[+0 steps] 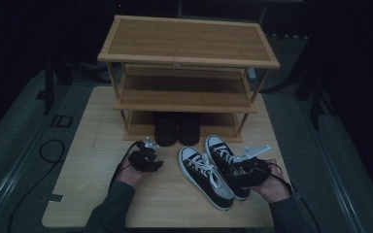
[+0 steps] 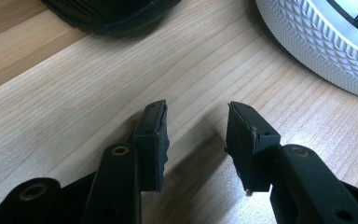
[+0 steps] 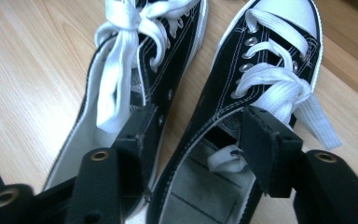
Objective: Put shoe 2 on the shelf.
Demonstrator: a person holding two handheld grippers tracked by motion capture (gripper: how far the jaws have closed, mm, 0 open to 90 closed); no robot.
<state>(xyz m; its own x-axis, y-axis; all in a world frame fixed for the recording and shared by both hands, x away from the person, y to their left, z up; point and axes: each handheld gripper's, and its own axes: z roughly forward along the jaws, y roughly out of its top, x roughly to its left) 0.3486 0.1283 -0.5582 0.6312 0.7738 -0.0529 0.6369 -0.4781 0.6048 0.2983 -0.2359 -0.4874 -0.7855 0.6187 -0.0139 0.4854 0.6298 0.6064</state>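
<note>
Two tools worked: right tool [image 3: 196, 140] gaped wide, one jaw inside each sneaker [image 1: 209, 177] of the pair on the desk [image 1: 87, 194], gripping nothing. Left tool [image 2: 196, 140] hovered half-open, empty, just beside them.

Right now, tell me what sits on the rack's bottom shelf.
A pair of dark shoes stands on the bottom shelf of the rack, toes outward. The middle shelf covers their backs.
</note>
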